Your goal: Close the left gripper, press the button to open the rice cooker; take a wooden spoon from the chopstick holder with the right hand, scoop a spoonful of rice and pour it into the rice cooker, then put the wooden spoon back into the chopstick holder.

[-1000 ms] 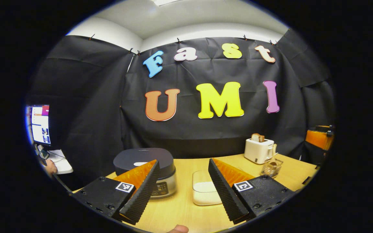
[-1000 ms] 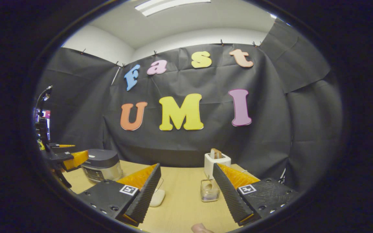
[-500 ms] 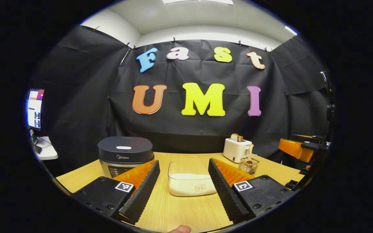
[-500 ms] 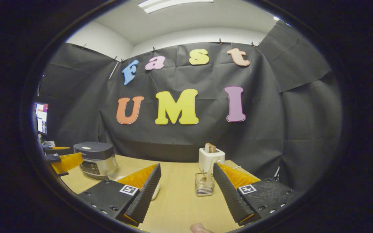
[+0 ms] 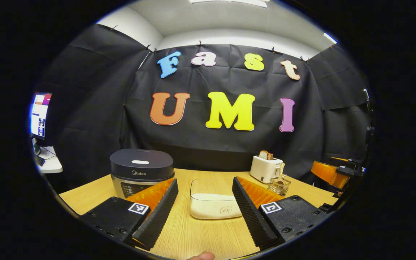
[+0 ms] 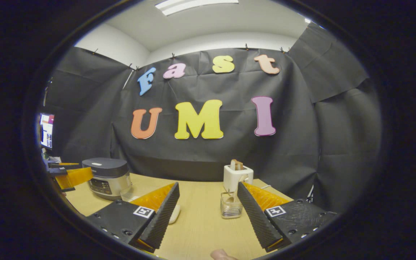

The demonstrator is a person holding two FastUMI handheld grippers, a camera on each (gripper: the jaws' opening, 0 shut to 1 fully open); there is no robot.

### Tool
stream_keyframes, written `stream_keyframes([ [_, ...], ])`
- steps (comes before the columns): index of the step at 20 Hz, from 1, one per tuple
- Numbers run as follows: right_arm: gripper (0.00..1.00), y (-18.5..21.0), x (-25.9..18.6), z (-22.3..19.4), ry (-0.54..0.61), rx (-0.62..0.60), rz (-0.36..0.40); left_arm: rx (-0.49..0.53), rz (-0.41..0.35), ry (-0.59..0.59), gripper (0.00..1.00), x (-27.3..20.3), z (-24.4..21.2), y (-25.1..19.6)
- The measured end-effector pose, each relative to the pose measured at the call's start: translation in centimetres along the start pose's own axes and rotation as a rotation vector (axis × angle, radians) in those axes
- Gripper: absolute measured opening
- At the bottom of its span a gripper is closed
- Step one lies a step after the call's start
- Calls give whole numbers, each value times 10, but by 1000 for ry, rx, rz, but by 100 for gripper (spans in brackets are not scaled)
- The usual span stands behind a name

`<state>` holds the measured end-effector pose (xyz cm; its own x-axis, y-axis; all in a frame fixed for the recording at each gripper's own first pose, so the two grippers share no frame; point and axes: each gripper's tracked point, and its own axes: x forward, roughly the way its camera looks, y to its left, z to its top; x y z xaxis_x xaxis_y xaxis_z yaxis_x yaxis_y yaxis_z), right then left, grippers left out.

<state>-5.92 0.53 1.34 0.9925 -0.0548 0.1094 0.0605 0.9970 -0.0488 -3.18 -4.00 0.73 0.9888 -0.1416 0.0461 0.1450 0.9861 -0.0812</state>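
The rice cooker (image 5: 141, 171), dark lid down and a white button (image 5: 140, 162) on top, stands at the table's left. My left gripper (image 5: 204, 179) is open in front of it, framing a clear box of rice (image 5: 213, 200). A wire chopstick holder (image 5: 279, 186) with the wooden spoon (image 5: 282, 170) stands right of the box. In the right gripper view, my right gripper (image 6: 208, 184) is open and holds nothing. The chopstick holder (image 6: 231, 209) sits just inside its right finger, with the spoon (image 6: 230, 198) in it. The cooker (image 6: 107, 177) is far left, beside the left gripper (image 6: 71, 175).
A white toaster (image 5: 265, 168) with bread in it stands behind the holder, also seen as the toaster (image 6: 237, 175). The wooden table (image 5: 200, 234) runs up to the black cloth wall. A monitor (image 5: 39, 115) glows at far left. The right gripper (image 5: 329, 171) hovers at the table's right edge.
The left gripper view swung right, from over the cooker to facing the rice box, then steadied. The right gripper drifted slightly, with the holder staying near its right finger. Both stayed open.
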Motion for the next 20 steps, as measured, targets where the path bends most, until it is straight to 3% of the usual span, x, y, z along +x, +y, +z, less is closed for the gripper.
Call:
stream_keyframes([
  [20, 96, -3, 1, -3, 0, 13, -1, 38, -30, 27, 96, 2, -9, -10],
])
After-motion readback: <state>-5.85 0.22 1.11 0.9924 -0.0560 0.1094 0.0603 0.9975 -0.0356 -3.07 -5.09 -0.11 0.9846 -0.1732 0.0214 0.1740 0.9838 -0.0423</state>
